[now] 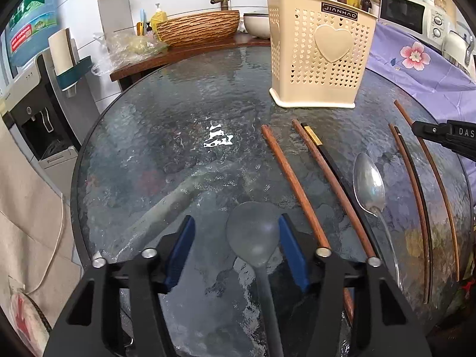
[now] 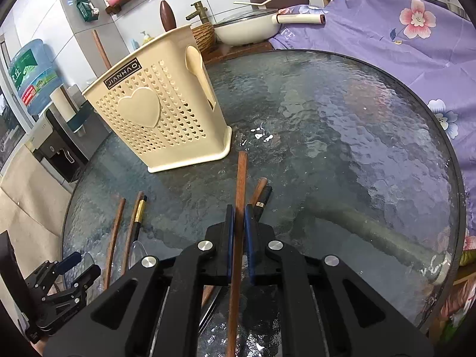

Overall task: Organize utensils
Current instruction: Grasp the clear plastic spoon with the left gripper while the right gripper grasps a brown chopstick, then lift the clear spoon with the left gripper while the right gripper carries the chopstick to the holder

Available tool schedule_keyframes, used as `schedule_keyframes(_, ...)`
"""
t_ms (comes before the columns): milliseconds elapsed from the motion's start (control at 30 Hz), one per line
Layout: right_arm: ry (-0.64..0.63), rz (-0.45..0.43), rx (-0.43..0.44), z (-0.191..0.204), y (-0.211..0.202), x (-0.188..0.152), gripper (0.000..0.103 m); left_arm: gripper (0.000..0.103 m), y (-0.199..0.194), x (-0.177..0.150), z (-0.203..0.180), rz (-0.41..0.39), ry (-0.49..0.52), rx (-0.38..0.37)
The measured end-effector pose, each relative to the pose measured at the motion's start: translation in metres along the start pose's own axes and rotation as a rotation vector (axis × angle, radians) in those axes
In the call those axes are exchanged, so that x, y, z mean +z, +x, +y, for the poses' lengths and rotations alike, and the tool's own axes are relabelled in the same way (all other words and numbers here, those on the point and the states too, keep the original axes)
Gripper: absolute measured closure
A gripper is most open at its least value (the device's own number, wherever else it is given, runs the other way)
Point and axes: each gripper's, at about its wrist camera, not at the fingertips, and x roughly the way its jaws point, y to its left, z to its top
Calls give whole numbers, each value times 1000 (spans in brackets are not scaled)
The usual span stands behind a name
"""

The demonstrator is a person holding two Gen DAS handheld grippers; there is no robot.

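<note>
A cream perforated utensil holder [image 1: 319, 56] with a heart stands on the round glass table [image 1: 178, 136]; it also shows in the right wrist view [image 2: 154, 122]. My left gripper [image 1: 236, 229] is open, its blue pads either side of a grey spoon [image 1: 253, 232] lying on the glass. My right gripper [image 2: 239, 217] is shut on a brown wooden chopstick [image 2: 241, 178], which points toward the holder. Other brown and black chopsticks [image 1: 297, 184] and a metal spoon [image 1: 369, 184] lie on the table to the right of the left gripper.
A water dispenser [image 1: 38, 113] stands left of the table. A purple floral cloth [image 2: 386, 35] covers the right side. A counter behind holds a woven basket [image 1: 199, 28], a white pan [image 2: 247, 29] and a microwave [image 1: 407, 12].
</note>
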Motion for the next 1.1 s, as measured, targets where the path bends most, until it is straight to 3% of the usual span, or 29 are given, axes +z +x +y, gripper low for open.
schedule_keyframes(200, -6, -15, 4, 1, -4, 0, 95, 67, 2, 4, 0, 3, -23, -19)
schedule_keyframes(667, -25, -54, 1, 4, -12, 2, 95, 68, -7, 15, 3, -51, -37, -40)
schedule_keyframes(1100, -60, -165, 56, 14, -46, 17, 96, 68, -52, 49, -3, -240, -29, -81)
